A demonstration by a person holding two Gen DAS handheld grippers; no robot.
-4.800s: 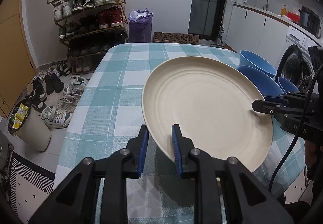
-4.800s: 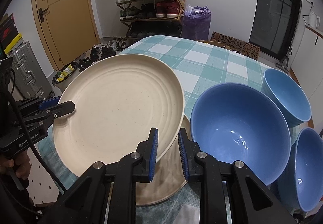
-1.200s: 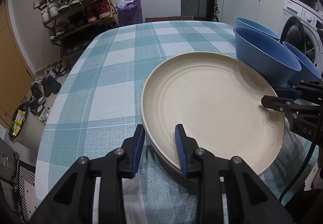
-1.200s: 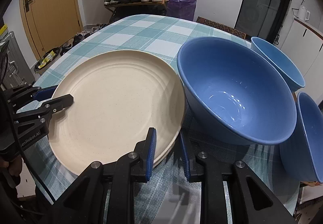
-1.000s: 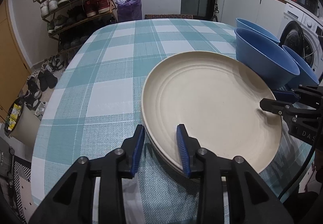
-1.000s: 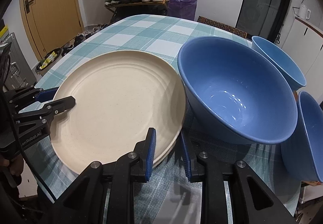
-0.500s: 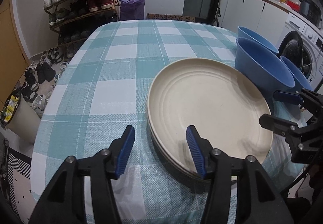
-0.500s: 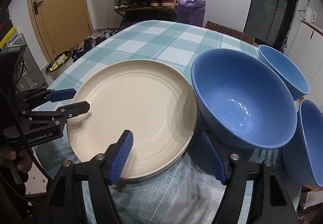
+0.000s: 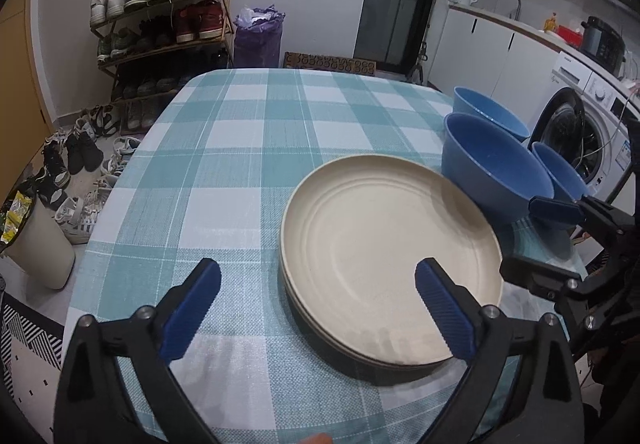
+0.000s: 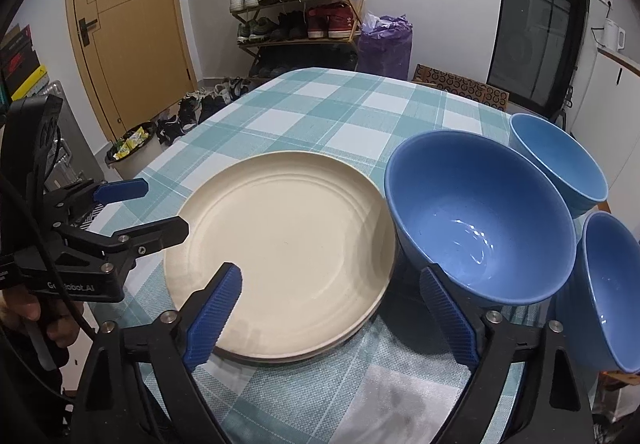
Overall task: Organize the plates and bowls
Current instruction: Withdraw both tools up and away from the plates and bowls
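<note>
Two plates (image 9: 390, 256) stacked, 3 bowls (image 10: 476, 212) beside, both grippers' jaws opening

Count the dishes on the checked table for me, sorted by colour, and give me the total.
Cream plates: at least 2, stacked; rims show under the top one, exact number hard to tell.
Blue bowls: 3, one large, one behind it, one at the right edge.
Total: at least 5 dishes.

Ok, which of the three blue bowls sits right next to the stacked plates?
The largest bowl, the deeper blue one beside the cream plates. The two smaller, lighter bowls sit beyond it, further from the plates.
</note>
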